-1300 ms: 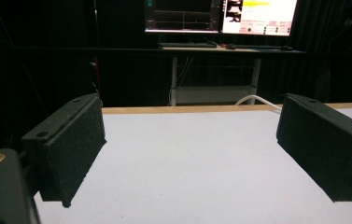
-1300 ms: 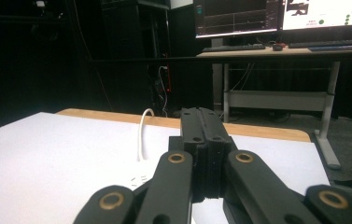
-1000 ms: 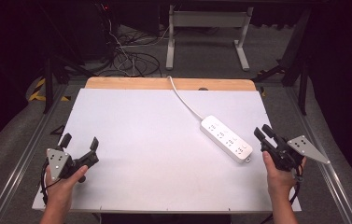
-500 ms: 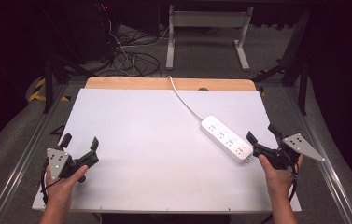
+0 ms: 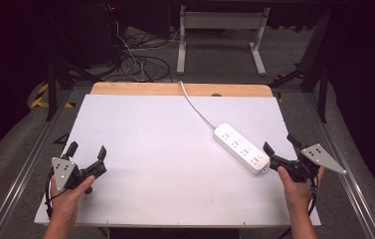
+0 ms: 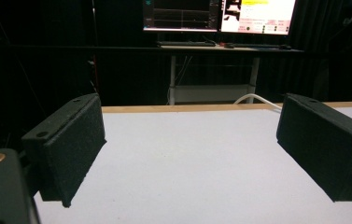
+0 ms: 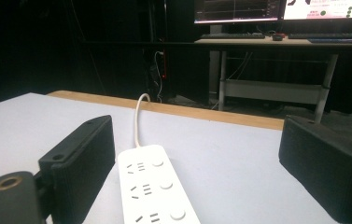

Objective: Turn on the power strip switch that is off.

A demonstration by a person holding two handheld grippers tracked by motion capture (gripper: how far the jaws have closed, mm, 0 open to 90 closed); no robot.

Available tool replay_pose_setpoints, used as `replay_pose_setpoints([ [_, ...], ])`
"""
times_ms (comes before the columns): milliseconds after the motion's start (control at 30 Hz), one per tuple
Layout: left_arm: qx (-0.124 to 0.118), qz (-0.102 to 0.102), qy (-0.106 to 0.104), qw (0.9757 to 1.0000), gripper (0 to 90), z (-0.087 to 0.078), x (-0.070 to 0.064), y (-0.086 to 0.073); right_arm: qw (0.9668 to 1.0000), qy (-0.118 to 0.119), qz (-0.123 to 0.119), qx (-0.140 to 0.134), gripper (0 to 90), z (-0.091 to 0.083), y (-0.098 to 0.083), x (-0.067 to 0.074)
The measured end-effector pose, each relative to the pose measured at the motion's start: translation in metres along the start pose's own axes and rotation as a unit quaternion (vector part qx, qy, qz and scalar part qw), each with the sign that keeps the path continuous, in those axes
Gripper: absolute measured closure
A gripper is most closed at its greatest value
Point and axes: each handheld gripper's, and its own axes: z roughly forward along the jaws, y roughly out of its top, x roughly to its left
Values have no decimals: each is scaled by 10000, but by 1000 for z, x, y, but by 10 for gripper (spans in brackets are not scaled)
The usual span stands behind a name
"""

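Observation:
A white power strip [image 5: 240, 147] lies at an angle on the right half of the white table [image 5: 165, 149], its white cable [image 5: 195, 107] running off over the far edge. My right gripper [image 5: 280, 144] is open at the strip's near end, jaws spread wide. In the right gripper view the strip [image 7: 157, 191] runs up between the two black jaws, nearer the left one, with its sockets and buttons visible. My left gripper [image 5: 86, 151] is open near the table's front left corner, with only bare table [image 6: 192, 158] between its jaws.
A wooden strip [image 5: 180, 89] edges the table's far side. Beyond it are a desk frame [image 5: 220, 40] and loose cables [image 5: 135, 64] on the floor. Monitors [image 6: 215, 16] glow in the dark background. Metal rails [image 5: 26, 164] flank the table.
My right gripper has shifted left and turned toward the power strip's near end. The left gripper has stayed in place.

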Motion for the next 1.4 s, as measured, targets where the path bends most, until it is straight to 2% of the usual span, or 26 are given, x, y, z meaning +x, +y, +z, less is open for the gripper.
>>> replay_pose_setpoints([
  [567, 14, 24, -16, 10000, 84, -1, 0, -1, 10000, -12, -50, 50, 103, 2, -2, 0],
  [800, -2, 7, 8, 10000, 84, -3, 2, -1, 9998, -12, -75, 195, 106, 7, -4, 0],
  [1400, -18, -11, 25, 10000, 84, -4, 3, 0, 9997, -67, -104, 188, 116, 8, -4, 1],
])
